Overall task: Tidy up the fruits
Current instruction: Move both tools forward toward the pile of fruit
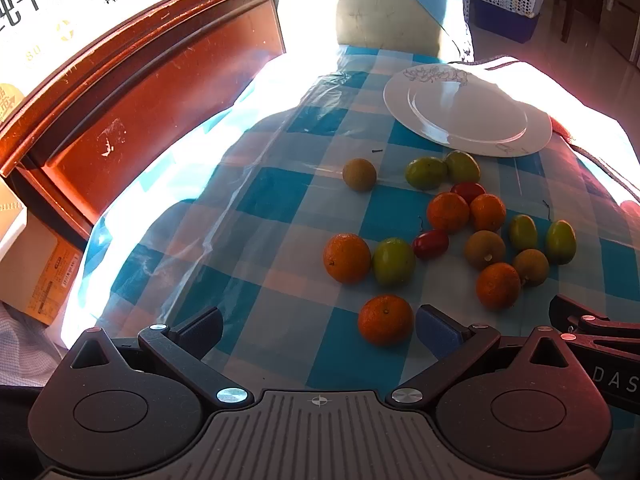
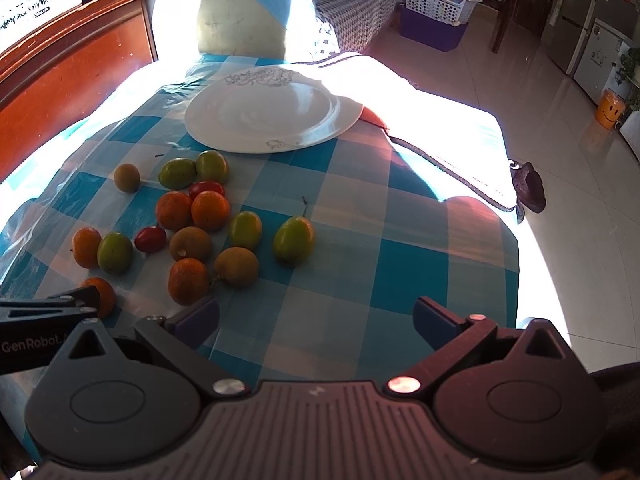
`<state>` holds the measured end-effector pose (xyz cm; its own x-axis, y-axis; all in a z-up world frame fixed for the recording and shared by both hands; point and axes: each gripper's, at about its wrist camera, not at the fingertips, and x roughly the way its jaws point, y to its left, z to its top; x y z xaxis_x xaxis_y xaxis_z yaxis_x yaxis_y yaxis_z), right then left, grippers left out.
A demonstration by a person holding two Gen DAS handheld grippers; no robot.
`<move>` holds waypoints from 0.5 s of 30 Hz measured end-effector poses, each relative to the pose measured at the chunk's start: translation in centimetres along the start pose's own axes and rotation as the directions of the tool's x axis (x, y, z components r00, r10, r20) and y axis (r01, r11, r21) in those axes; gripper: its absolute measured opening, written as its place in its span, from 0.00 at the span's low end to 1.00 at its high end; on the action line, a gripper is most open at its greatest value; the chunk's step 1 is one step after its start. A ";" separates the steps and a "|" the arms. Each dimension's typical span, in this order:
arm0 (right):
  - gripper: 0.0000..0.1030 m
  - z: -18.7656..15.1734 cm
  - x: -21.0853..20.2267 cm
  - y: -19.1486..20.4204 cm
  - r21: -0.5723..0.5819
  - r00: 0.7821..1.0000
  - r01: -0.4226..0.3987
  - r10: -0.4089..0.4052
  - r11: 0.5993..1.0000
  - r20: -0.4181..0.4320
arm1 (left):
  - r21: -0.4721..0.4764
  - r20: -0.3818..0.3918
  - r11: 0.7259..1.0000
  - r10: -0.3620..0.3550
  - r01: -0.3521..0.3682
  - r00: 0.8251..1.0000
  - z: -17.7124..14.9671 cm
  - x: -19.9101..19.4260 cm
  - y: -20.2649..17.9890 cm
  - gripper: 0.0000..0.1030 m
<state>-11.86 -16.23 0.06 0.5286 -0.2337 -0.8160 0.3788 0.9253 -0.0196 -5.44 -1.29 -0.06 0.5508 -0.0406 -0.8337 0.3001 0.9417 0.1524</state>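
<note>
Near the plate (image 1: 468, 116): fruits lie loose on the checked surface (image 1: 280, 208), plate side bare.
Left claw (image 1: 318, 330): wide open, empty, nearest orange (image 1: 385, 319) just ahead.
Right claw (image 2: 316, 320): wide open, empty.
My approach: I'd centre that orange, then close gently.

The fruits lie loose on the checked cloth of the desk (image 2: 360, 208), ahead of both pairs of fingers, none held. There are 5 oranges: the nearest orange (image 1: 385, 320) sits just beside the left gripper's right finger (image 1: 438, 330), another orange (image 2: 187, 281) lies just ahead of the right gripper's left finger (image 2: 198, 318). A pair of oranges (image 2: 192, 210) touch in the middle of the group. 5 green fruits are spread around; the rightmost green fruit (image 2: 293, 240) lies apart, ahead of the gap between the right fingers. 2 red tomatoes (image 2: 150, 239) and 4 brown round fruits (image 2: 236, 266) lie among them. The white plate (image 2: 272, 114) stands empty beyond them all.
</note>
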 end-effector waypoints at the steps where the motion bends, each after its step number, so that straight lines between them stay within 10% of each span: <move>1: 0.99 0.0 0.0 0.0 0.000 1.000 0.000 0.000 1.000 -0.001 | 0.000 0.000 1.000 0.001 -0.001 1.000 0.0 0.0 0.0 0.99; 15: 0.99 0.1 -0.4 -1.1 0.044 0.998 -0.052 0.051 0.998 0.034 | -0.037 0.031 0.997 -0.061 0.062 0.998 0.2 -0.3 1.3 1.00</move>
<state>-12.36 -17.21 0.46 0.5730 -0.1968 -0.7956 0.3836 0.9222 0.0482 -5.02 -0.14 0.51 0.5550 -0.1080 -0.8248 0.3049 0.9489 0.0810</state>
